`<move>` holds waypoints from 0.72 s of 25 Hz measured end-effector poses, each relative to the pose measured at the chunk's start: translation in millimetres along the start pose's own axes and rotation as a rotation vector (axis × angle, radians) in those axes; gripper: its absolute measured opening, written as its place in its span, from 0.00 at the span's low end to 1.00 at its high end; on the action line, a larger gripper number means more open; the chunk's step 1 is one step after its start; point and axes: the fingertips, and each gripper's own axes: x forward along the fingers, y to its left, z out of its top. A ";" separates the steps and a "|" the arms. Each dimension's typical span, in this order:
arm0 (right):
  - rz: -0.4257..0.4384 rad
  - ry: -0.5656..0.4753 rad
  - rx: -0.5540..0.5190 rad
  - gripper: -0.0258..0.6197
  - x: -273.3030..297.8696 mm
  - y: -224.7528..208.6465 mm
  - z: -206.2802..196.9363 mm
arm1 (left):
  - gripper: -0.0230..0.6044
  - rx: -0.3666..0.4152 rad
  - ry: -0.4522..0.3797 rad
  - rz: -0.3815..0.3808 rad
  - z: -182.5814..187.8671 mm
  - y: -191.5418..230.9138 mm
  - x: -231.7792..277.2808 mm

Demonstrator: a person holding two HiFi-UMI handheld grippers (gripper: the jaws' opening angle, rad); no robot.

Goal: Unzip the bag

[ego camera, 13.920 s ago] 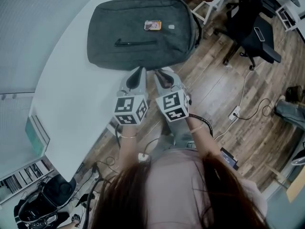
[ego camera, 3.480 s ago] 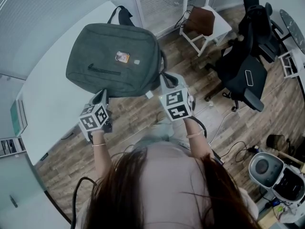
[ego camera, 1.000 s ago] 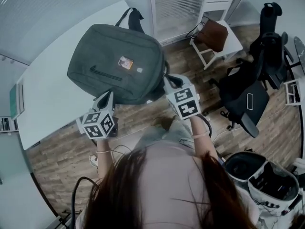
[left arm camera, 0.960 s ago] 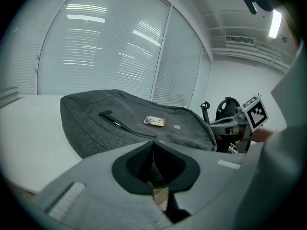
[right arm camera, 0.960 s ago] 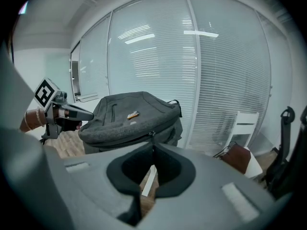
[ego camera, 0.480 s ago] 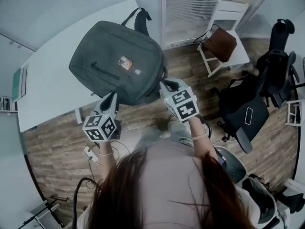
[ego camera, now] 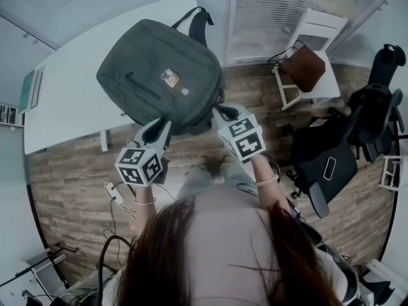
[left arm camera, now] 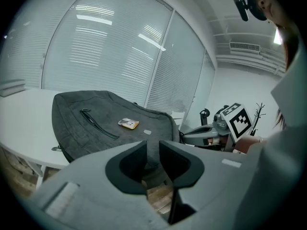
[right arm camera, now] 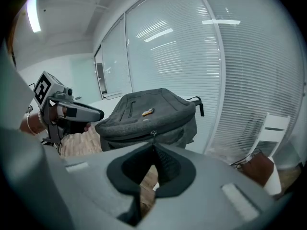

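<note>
A dark grey backpack (ego camera: 159, 69) lies flat on the white table (ego camera: 70, 101), its near end hanging over the table's edge. My right gripper (ego camera: 218, 111) is at that end's right corner. In the right gripper view its jaws (right arm camera: 153, 147) are shut, with the zipper pull (right arm camera: 153, 134) of the bag (right arm camera: 148, 111) running into their tips. My left gripper (ego camera: 160, 127) hangs just short of the bag's near end, to the left of the right one. Its jaws have just been opening and stand apart (left arm camera: 152, 145) with nothing between them, the bag (left arm camera: 110, 123) lying ahead.
A white chair carrying a brown bag (ego camera: 306, 65) stands to the right, by the blinds. A black office chair (ego camera: 331, 164) is nearer on the right. Cables (ego camera: 115, 193) lie on the wooden floor below the table's edge.
My left gripper has moved right and a little up toward the bag's near end, and its jaws have parted. The right gripper has stayed at the bag's corner.
</note>
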 end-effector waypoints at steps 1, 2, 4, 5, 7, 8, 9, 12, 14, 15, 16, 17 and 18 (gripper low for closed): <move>0.005 0.001 -0.006 0.05 -0.4 -0.3 0.0 | 0.18 0.004 0.002 0.000 0.0 -4.5 0.9; 0.011 0.001 -0.011 0.05 -0.7 -0.5 0.1 | 0.19 0.009 0.006 -0.001 -0.3 -9.1 2.0; 0.023 -0.001 -0.022 0.05 -1.2 -0.4 -0.4 | 0.21 0.021 0.019 -0.006 -1.9 -18.6 4.3; 0.029 -0.001 -0.026 0.05 -1.4 -0.3 -0.8 | 0.21 0.029 0.027 -0.007 -2.8 -23.1 5.8; 0.041 0.002 -0.036 0.05 -1.8 -0.2 -1.5 | 0.22 0.049 0.041 -0.003 -4.2 -30.5 9.5; 0.047 0.003 -0.040 0.05 -1.9 -0.3 -1.7 | 0.22 0.061 0.047 0.003 -4.8 -33.3 11.7; 0.052 0.005 -0.043 0.05 -2.3 -0.6 -2.0 | 0.22 0.074 0.055 0.009 -5.7 -36.0 14.4; 0.071 0.005 -0.048 0.05 -3.3 -1.0 -2.5 | 0.25 0.099 0.088 0.018 -10.2 -43.7 22.8; 0.085 0.006 -0.054 0.05 -3.8 -0.2 -2.7 | 0.28 0.111 0.108 0.029 -13.1 -47.1 26.9; 0.093 0.006 -0.058 0.05 -4.0 0.0 -2.8 | 0.29 0.122 0.116 0.042 -14.2 -47.8 28.4; 0.101 0.005 -0.062 0.05 -4.4 0.2 -2.7 | 0.29 0.134 0.123 0.057 -15.0 -48.1 29.8; 0.108 0.002 -0.066 0.05 -4.8 0.1 -2.7 | 0.29 0.146 0.131 0.071 -15.8 -48.1 31.3; 0.113 0.001 -0.068 0.05 -5.3 -0.2 -2.9 | 0.29 0.157 0.138 0.083 -16.8 -48.1 32.8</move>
